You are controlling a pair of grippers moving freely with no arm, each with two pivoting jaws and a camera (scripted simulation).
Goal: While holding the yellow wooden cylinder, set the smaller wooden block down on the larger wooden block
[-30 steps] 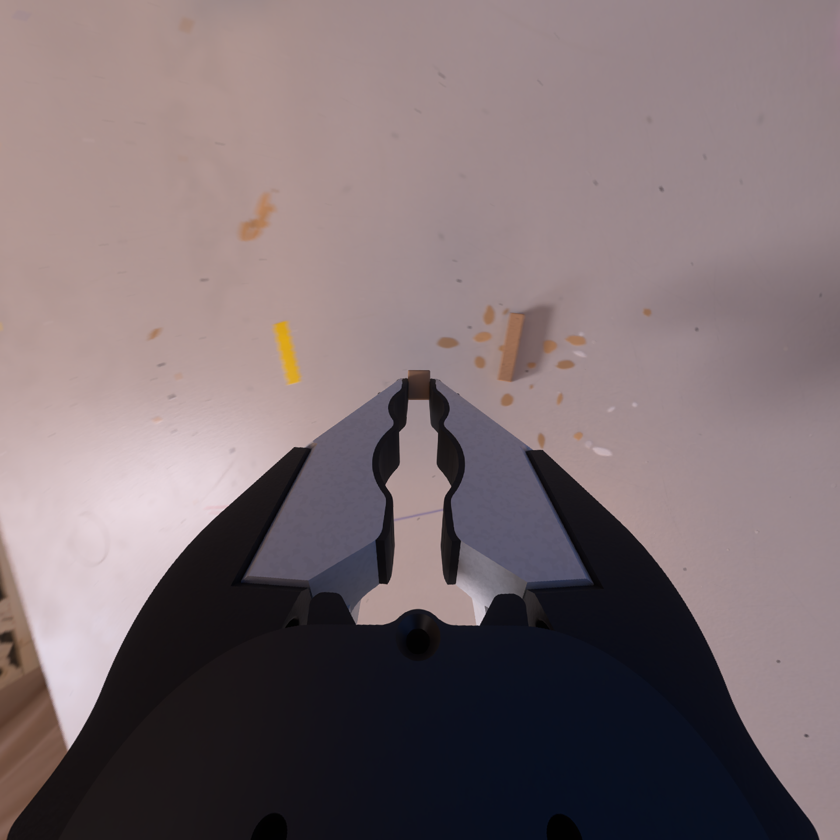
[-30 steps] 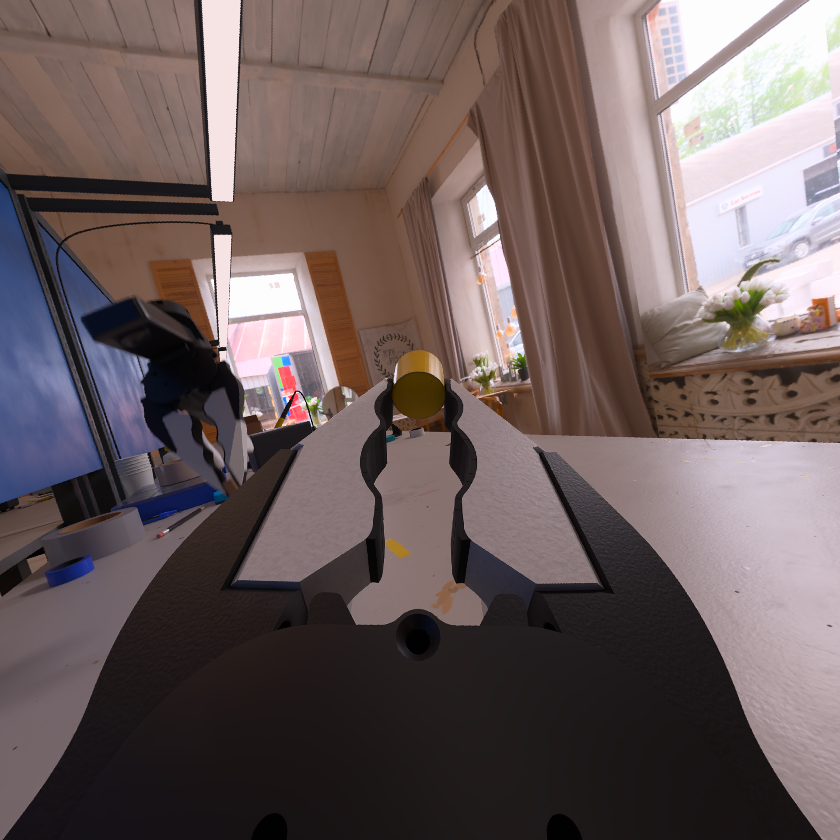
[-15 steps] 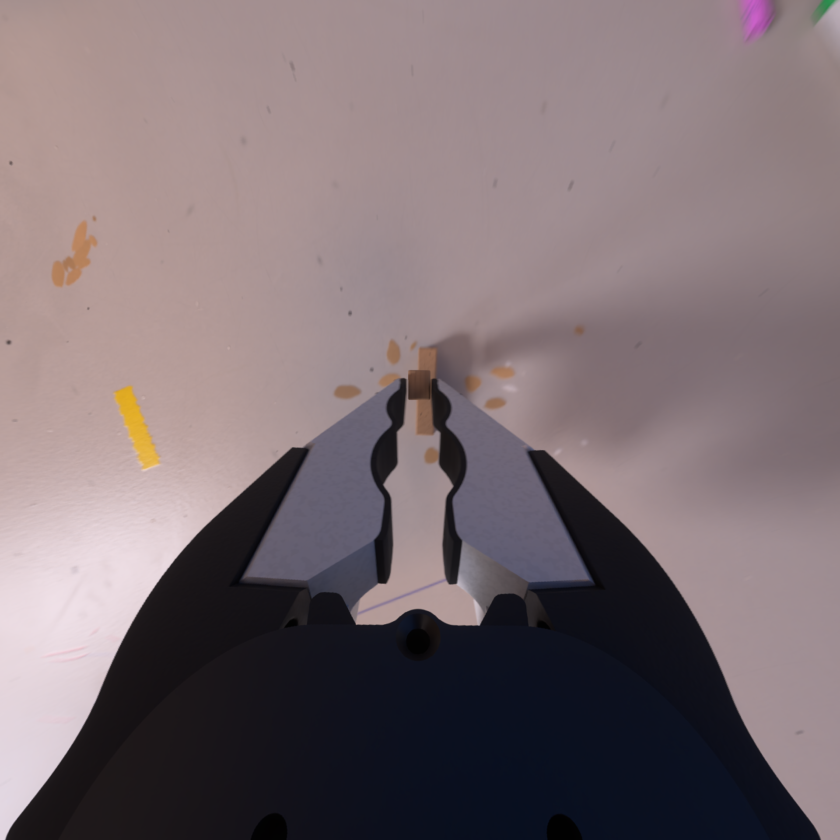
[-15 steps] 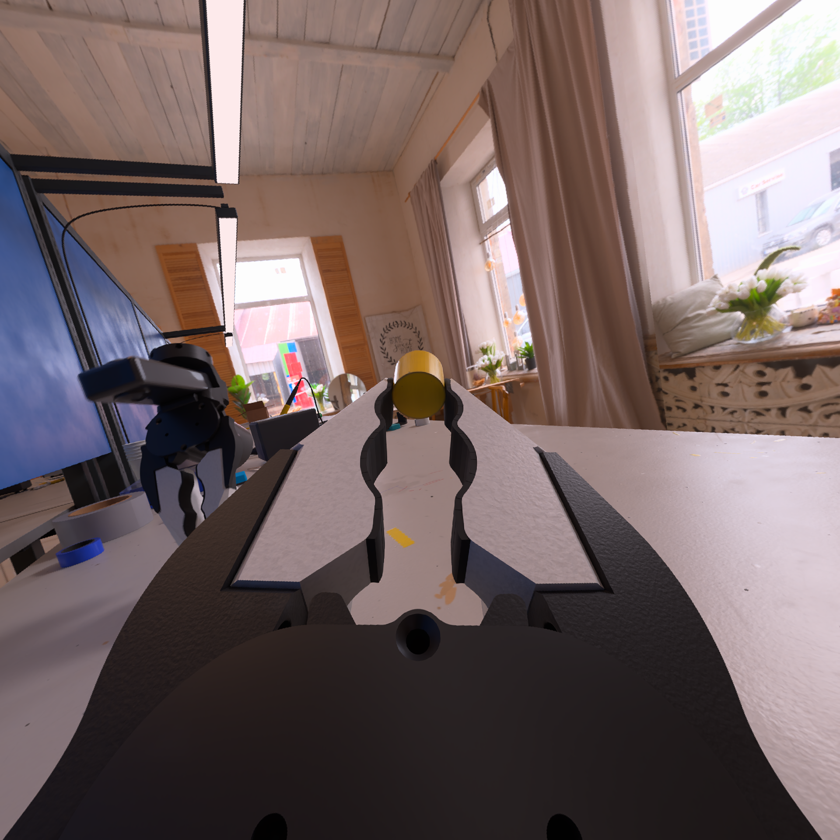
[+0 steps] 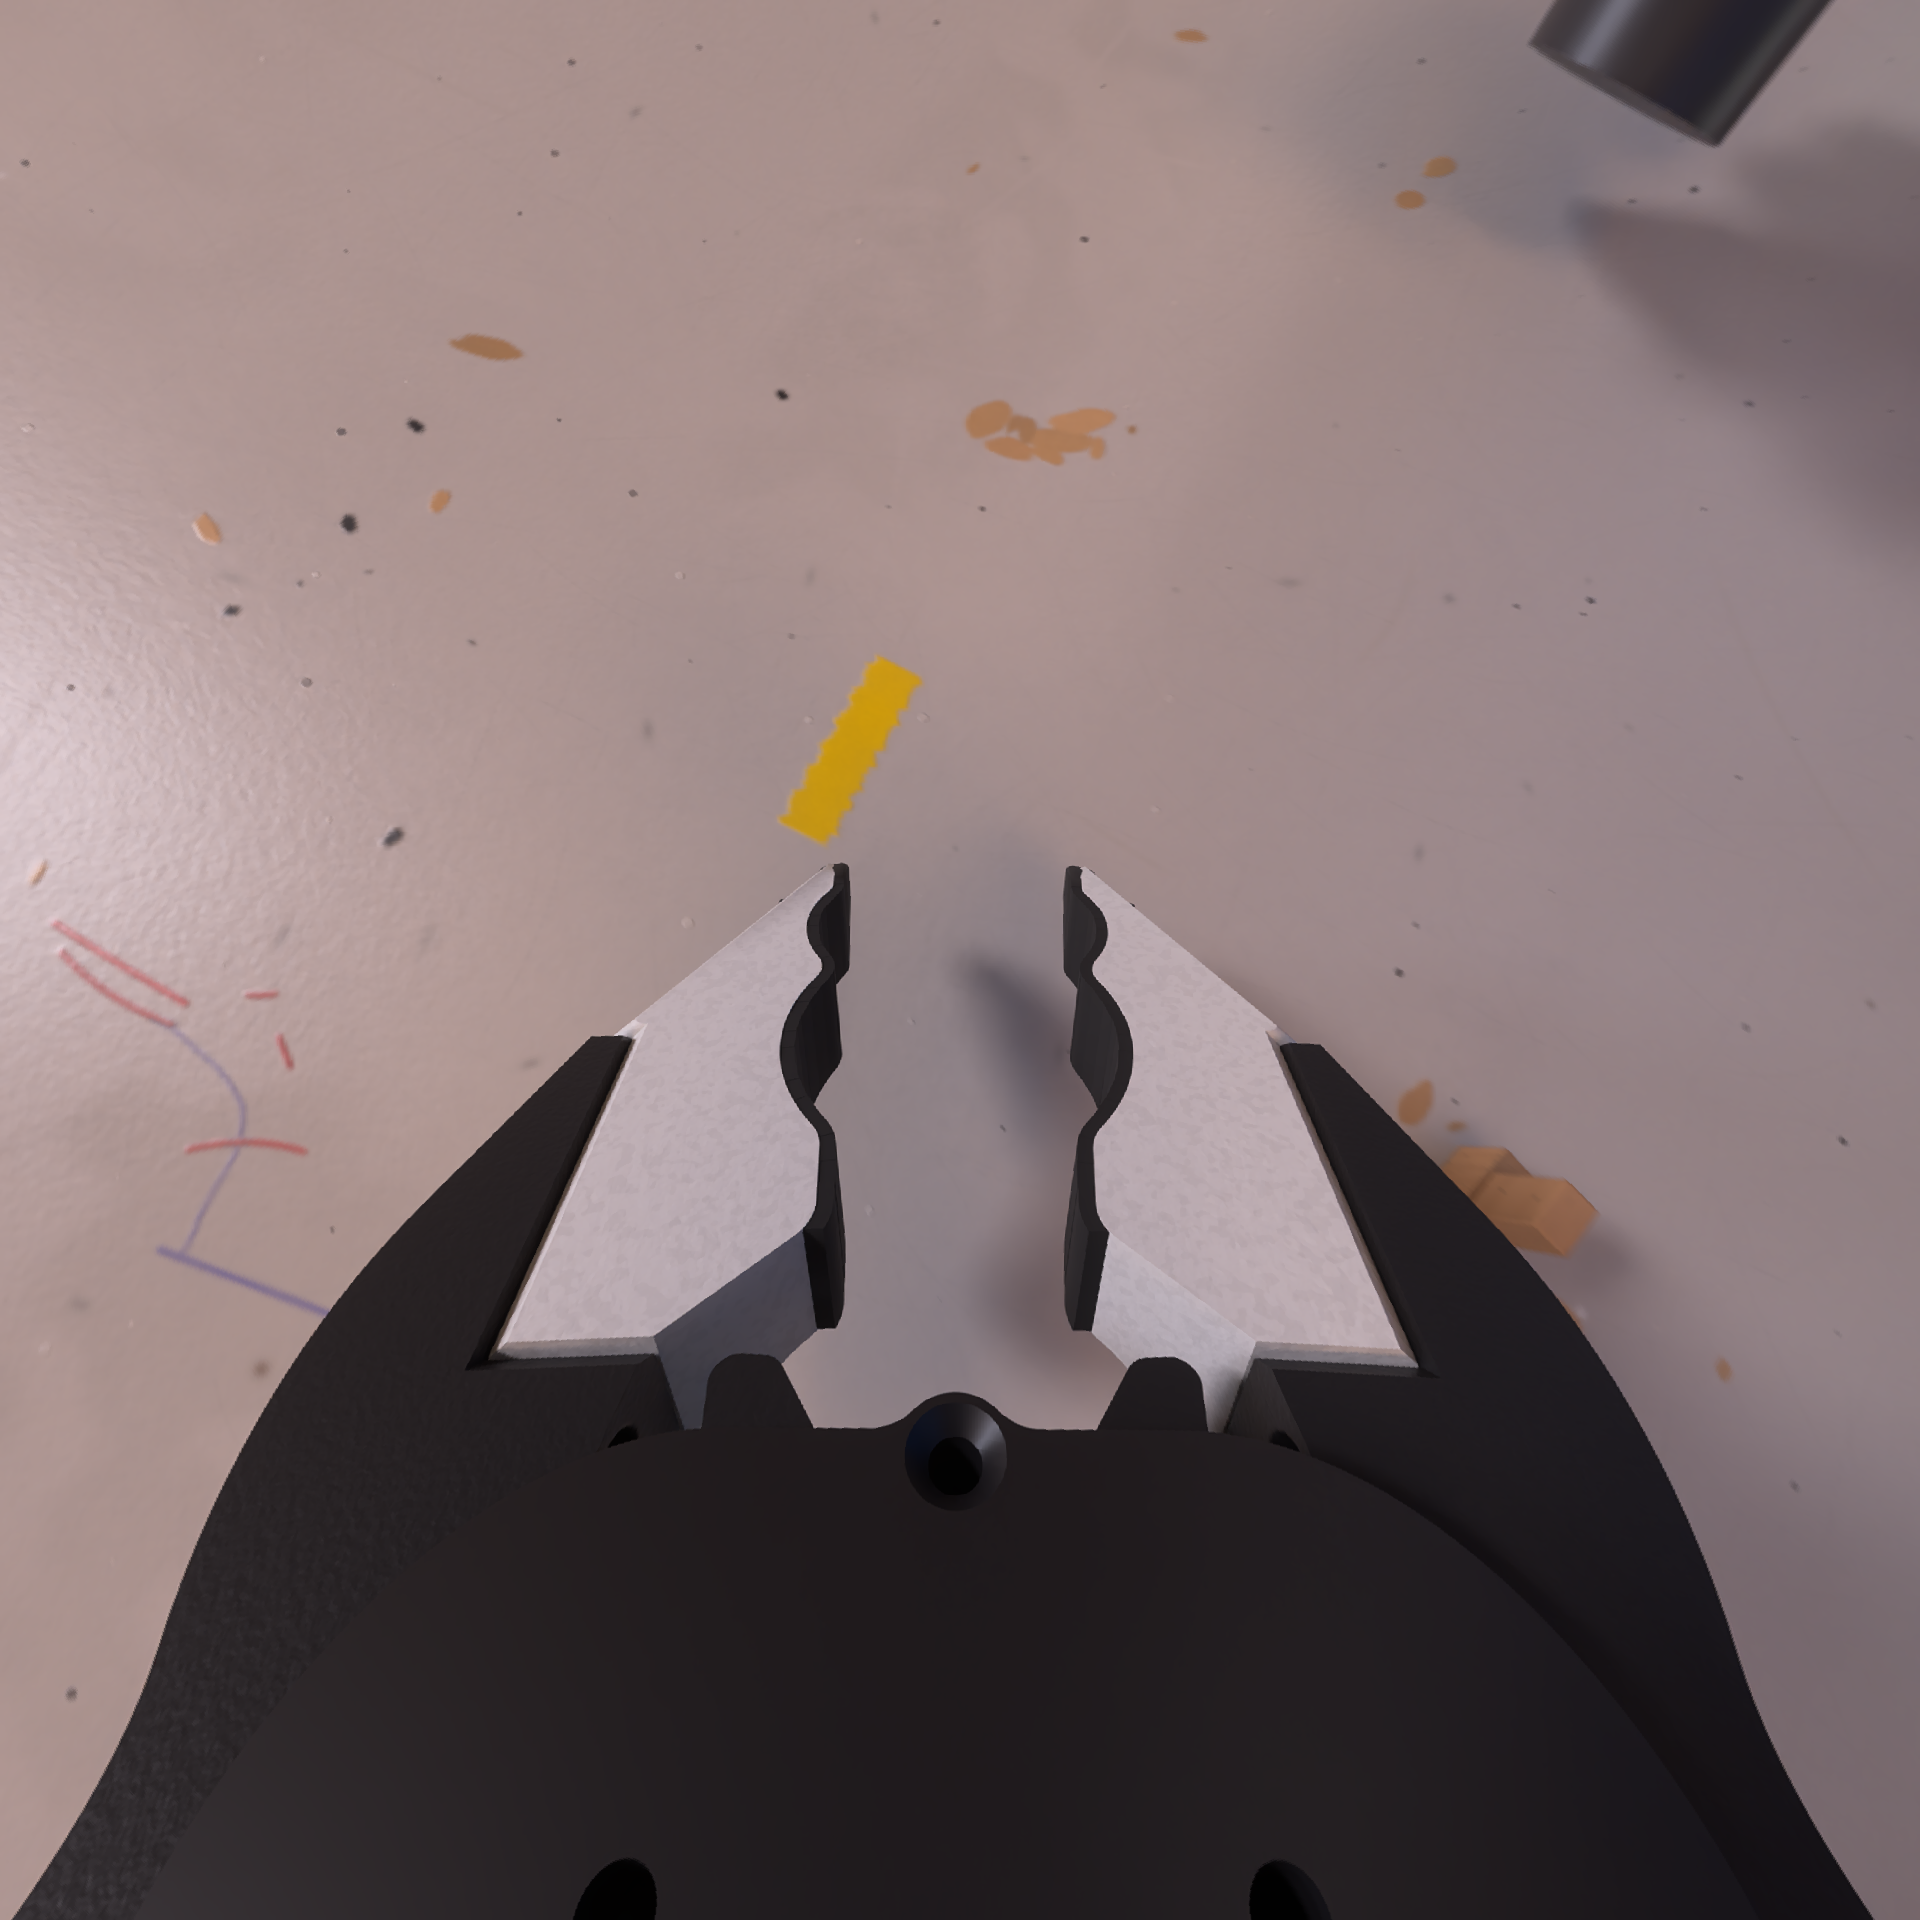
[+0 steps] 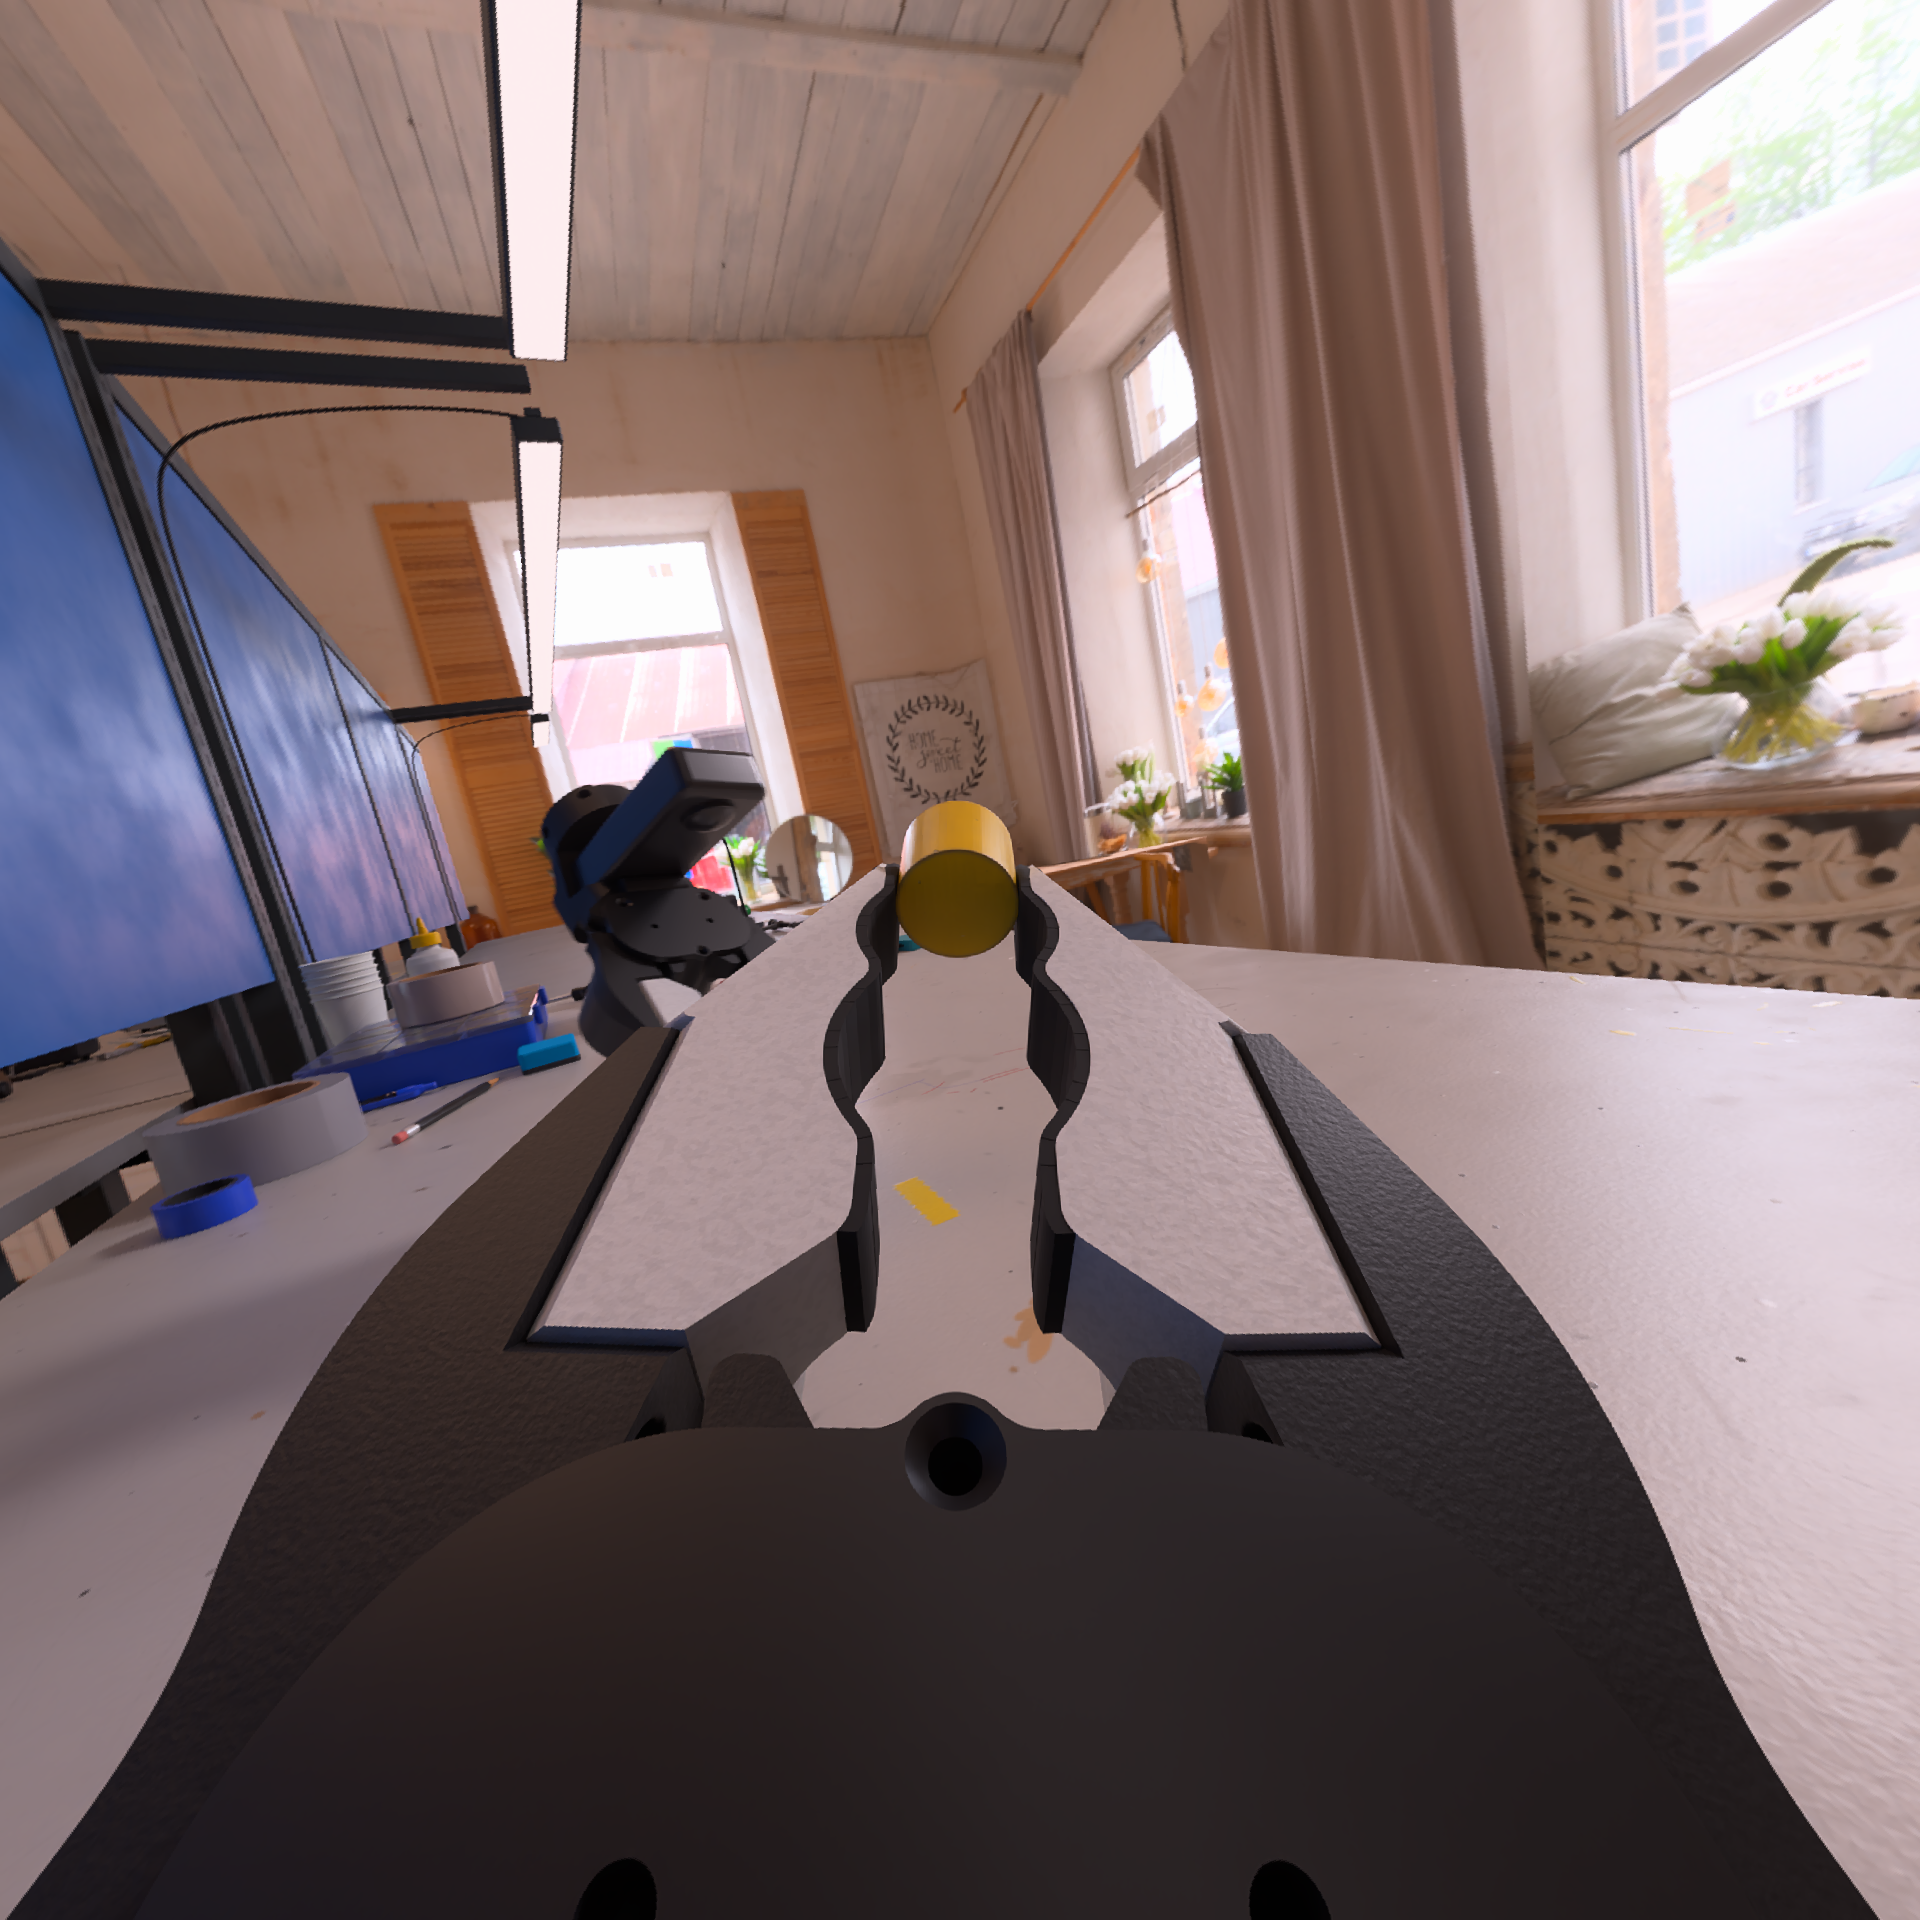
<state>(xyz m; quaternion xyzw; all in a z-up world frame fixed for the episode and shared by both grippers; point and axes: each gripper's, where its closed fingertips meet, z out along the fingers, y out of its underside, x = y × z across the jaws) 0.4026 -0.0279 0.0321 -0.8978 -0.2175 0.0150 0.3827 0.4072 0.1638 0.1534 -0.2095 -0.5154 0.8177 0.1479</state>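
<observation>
My left gripper (image 5: 956, 878) is open and empty above the pale table (image 5: 1351, 623). Two tan wooden blocks (image 5: 1522, 1200) lie together on the table to its lower right, partly hidden by the right finger's housing. I cannot tell whether one rests on the other. My right gripper (image 6: 956, 883) is shut on the yellow wooden cylinder (image 6: 956, 904), held end-on at the fingertips above the table. The left gripper also shows in the right wrist view (image 6: 665, 904), tilted, at the left beyond my fingers.
A yellow tape strip (image 5: 852, 750) lies just ahead of the left fingertips and shows in the right wrist view (image 6: 925, 1200). A dark cylindrical part (image 5: 1673, 62) hangs at the top right. Tape rolls (image 6: 260, 1127), a blue tray (image 6: 436, 1049) and cups (image 6: 343, 992) stand at the left.
My left gripper has opened and let go of the small wooden block. It has swung away, so the blocks now lie to its lower right. The right gripper still holds the cylinder.
</observation>
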